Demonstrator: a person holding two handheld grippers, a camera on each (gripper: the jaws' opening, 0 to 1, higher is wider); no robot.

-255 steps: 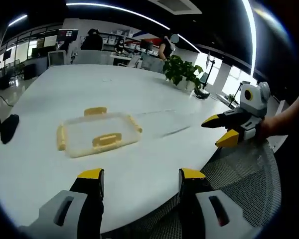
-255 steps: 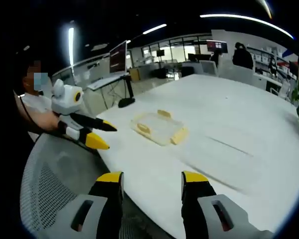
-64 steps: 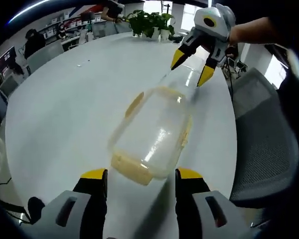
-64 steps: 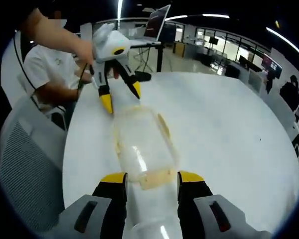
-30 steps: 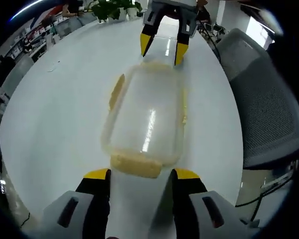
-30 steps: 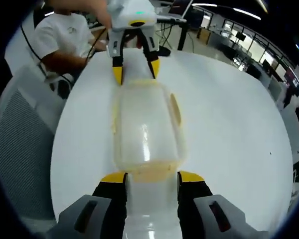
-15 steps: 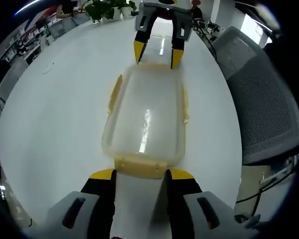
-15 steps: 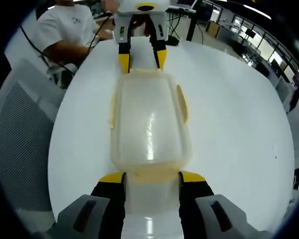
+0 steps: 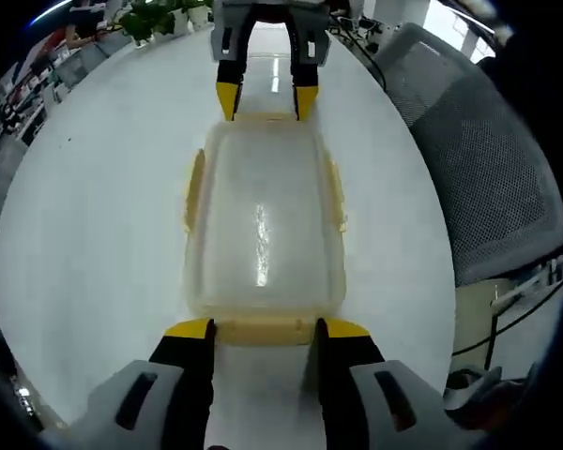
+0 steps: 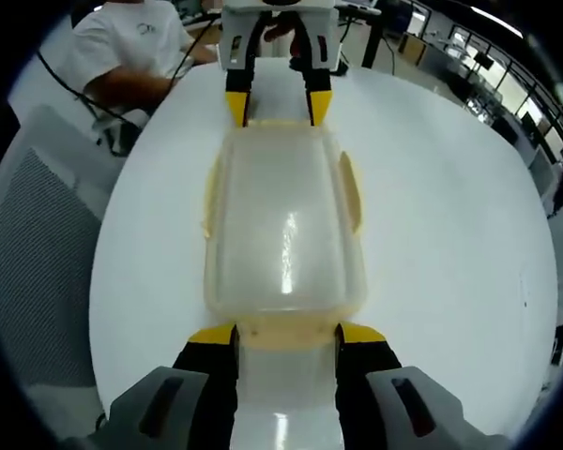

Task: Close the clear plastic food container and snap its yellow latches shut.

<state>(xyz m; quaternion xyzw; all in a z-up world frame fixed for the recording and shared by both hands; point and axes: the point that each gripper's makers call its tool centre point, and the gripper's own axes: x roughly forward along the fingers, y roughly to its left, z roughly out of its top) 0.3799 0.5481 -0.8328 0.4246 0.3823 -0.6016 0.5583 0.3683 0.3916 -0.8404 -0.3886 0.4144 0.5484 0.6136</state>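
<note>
The clear plastic container (image 9: 263, 220) lies on the white table with its lid on top. Yellow latches stick out along its long sides (image 9: 193, 190) and sit at both short ends. My left gripper (image 9: 266, 330) is open, its tips on either side of the near end latch (image 9: 263, 329). The right gripper (image 9: 266, 98) stands open at the far end. In the right gripper view the same container (image 10: 286, 225) runs away from my right gripper (image 10: 287, 335), whose tips flank the end latch (image 10: 286, 332). The left gripper (image 10: 278, 108) is open at the opposite end.
The round white table (image 9: 94, 216) ends close to the container's right side, where a grey mesh chair (image 9: 488, 169) stands. In the right gripper view the chair (image 10: 38, 244) is on the left, and a person in a white shirt (image 10: 122, 52) sits beyond the table edge.
Both grippers have come in from apart to the container's two short ends and now straddle the end latches. The container has turned to lie lengthwise between them.
</note>
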